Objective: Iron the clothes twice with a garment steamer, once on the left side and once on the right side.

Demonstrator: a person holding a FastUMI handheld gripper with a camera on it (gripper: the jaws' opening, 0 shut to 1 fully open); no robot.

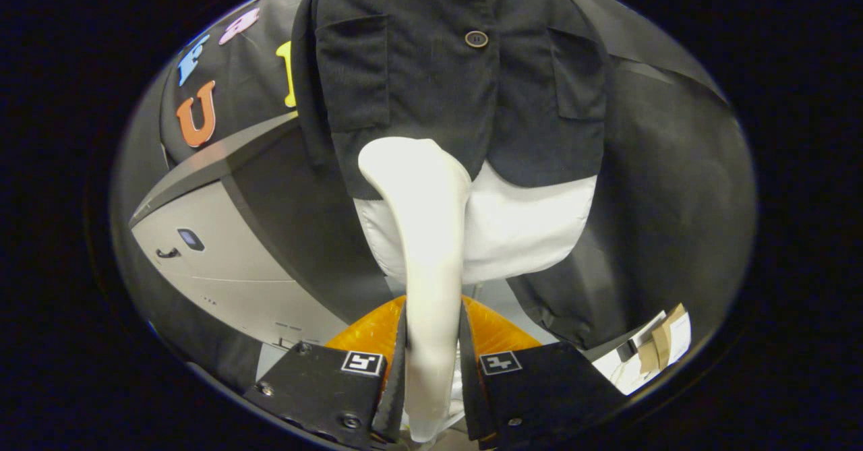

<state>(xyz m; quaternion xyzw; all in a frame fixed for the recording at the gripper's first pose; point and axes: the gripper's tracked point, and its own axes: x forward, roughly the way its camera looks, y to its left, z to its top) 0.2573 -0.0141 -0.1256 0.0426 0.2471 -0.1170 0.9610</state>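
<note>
Steamer (425, 235) handle sits clamped between the two fingers of the gripper (433, 363) at the bottom centre of the frame; both fingers press on its sides, closed to the width of the handle. The white body rises from there and widens into a rounded head at mid-frame, overlapping the lower hem of the dark jacket (458, 87). The jacket fills the upper centre, with one button (477, 39) on its front and a patch pocket on each side. Below its hem hangs a white garment (532, 228), whose lower edge curves just beyond the fingers. Left of the jacket's edge a grey sloped panel (229, 249) stands near. Right of it is dark cloth, with cardboard pieces (664, 340) at the lower right.
</note>
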